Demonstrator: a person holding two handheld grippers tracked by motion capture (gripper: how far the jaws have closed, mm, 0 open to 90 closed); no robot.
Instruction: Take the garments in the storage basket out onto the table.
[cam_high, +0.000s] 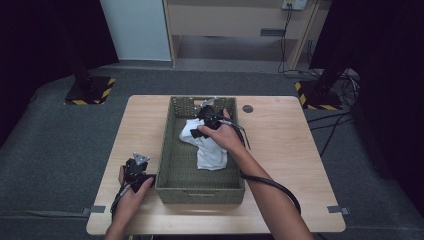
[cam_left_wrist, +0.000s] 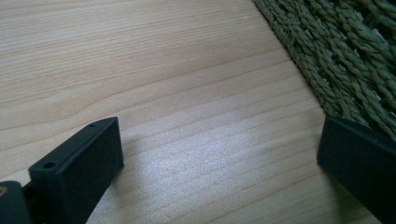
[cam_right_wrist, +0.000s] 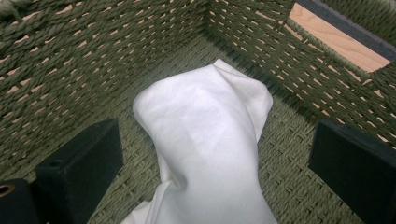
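A crumpled white cloth (cam_high: 205, 145) lies inside a green woven basket (cam_high: 175, 180) in the middle of the wooden table. My right gripper (cam_high: 206, 119) is inside the basket above the cloth's far end, held by a hand. In the right gripper view the jaws stand wide apart on either side of the white cloth (cam_right_wrist: 205, 144), not touching it. My left gripper (cam_high: 138, 170) rests on the table just left of the basket's front left corner. Its jaws are open over bare wood, with the basket wall (cam_left_wrist: 345, 51) at the upper right.
The wooden table (cam_high: 280, 150) has bare surface right and left of the basket. A small dark round spot (cam_high: 247, 108) sits near the far edge. Stands with striped bases (cam_high: 90, 90) flank the table on the grey floor.
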